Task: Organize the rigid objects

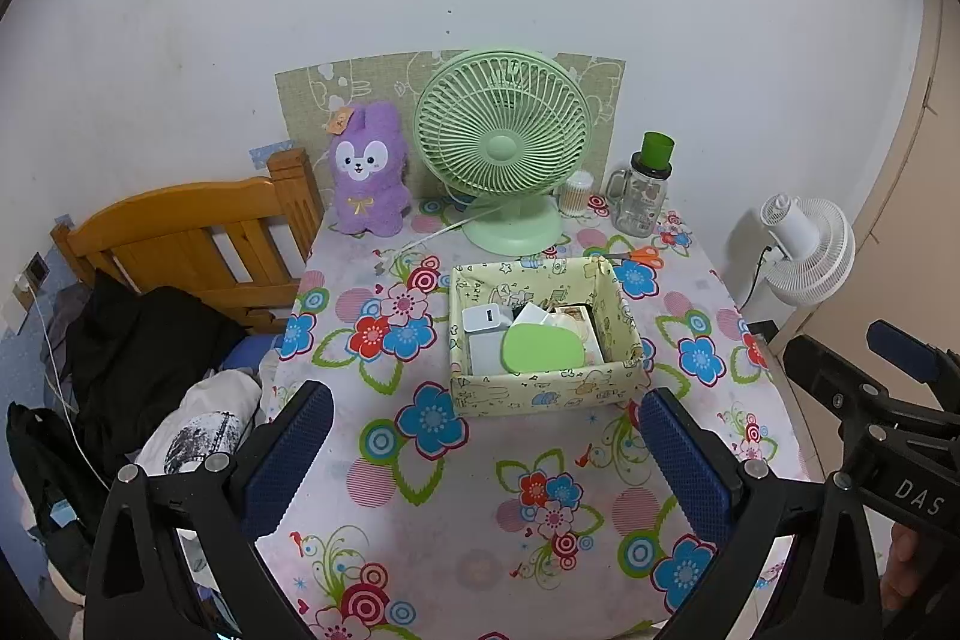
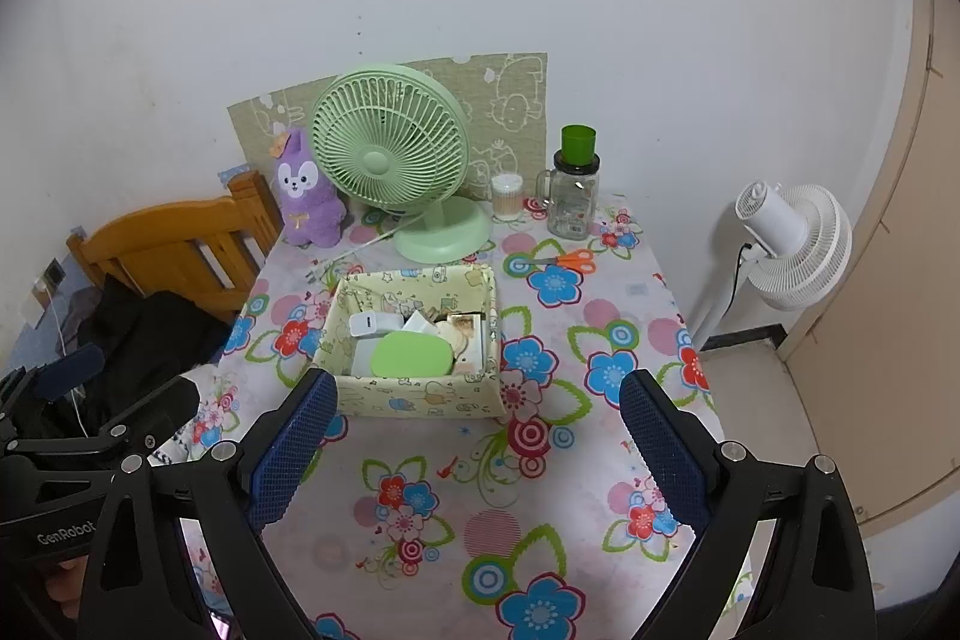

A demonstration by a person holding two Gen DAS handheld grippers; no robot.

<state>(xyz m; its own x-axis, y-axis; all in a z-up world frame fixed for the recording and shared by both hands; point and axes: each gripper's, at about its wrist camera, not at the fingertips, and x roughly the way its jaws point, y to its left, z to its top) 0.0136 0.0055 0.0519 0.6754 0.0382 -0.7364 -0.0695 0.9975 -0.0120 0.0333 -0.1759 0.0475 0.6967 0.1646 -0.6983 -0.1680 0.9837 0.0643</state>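
Both the left gripper [image 1: 486, 460] and right gripper [image 2: 477, 451] hovered apart and empty before the storage box [image 1: 534, 391] (already full), so approaching slowly seemed wise.

The left gripper [image 1: 486, 451] is held tilted downward, its two blue-padded fingers [image 1: 288, 454] spread wide with nothing between them. The right gripper [image 2: 477, 436] is held at a like downward tilt, its padded fingers [image 2: 663, 451] also set wide apart and empty. The two are carried side by side, and part of a hand [image 1: 900, 568] is seen gripping the right one's handle.
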